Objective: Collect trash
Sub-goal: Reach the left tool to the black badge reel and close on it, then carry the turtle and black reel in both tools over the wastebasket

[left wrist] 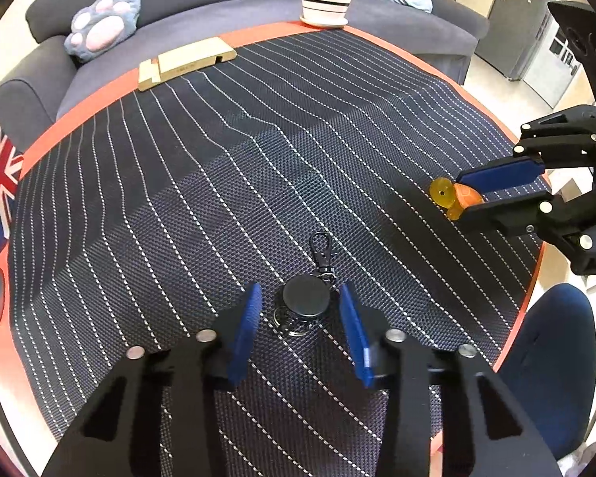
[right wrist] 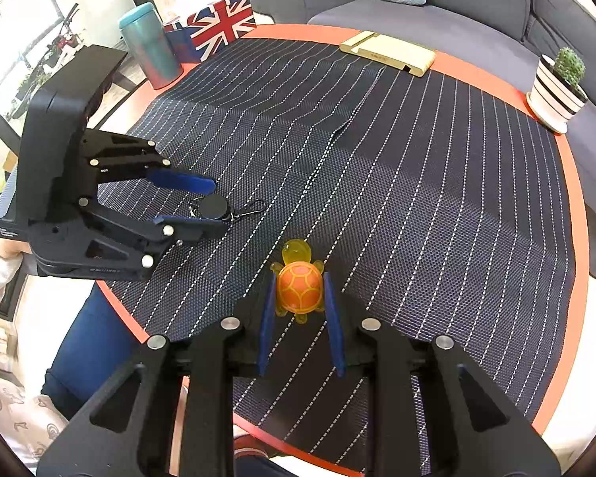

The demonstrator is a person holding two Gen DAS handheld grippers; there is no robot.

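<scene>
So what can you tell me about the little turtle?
The toy turtle has a round orange shell with lighter lines marking its plates, plus a see-through yellow head and legs, glossy like plastic or rubber. It sits upright on the striped woven mat near the table's edge, head pointing away from the right claw. That claw's blue fingers hug both sides of the shell, seemingly touching, with the turtle not yet lifted.

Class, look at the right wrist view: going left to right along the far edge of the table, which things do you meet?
Teal tumbler → Union Jack box → wooden stand → potted cactus.
</scene>
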